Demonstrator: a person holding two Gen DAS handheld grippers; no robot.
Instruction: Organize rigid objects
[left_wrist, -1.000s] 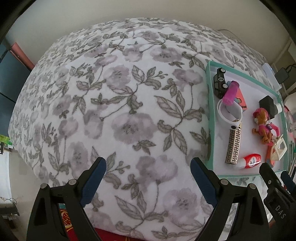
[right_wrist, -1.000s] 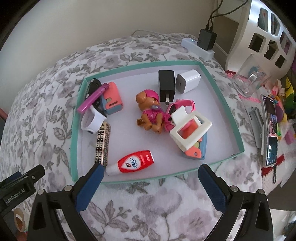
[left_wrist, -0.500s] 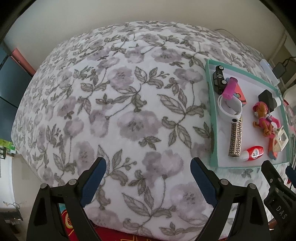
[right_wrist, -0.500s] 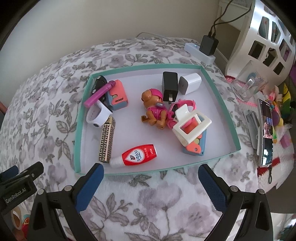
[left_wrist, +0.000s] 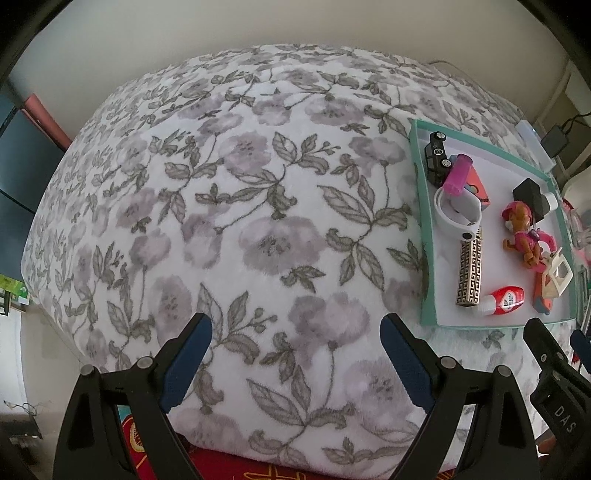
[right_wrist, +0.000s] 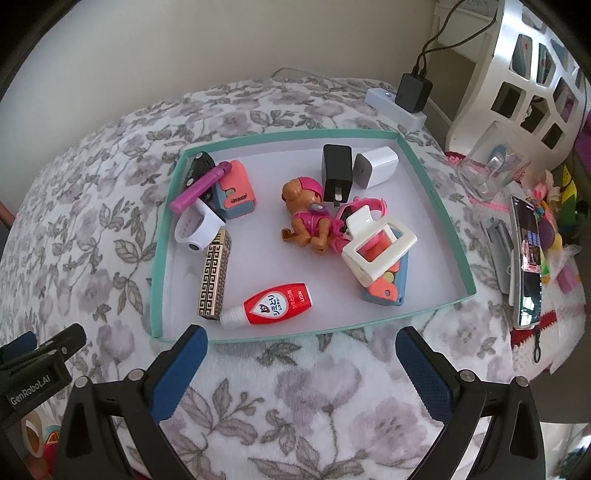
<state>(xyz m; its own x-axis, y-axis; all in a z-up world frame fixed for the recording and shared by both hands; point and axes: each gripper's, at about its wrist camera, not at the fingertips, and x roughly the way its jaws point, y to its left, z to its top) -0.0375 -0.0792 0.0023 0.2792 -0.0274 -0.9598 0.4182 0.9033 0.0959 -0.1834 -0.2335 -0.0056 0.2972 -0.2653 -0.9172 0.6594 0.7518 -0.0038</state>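
Both grippers, left gripper (left_wrist: 295, 354) and right gripper (right_wrist: 301, 365), hang wide open and empty over the floral blanket (left_wrist: 258, 221), objects piled in the teal tray (right_wrist: 436, 206); risk: grabbing the white clip (right_wrist: 376, 243) drags the toy dog (right_wrist: 306, 218) touching it.
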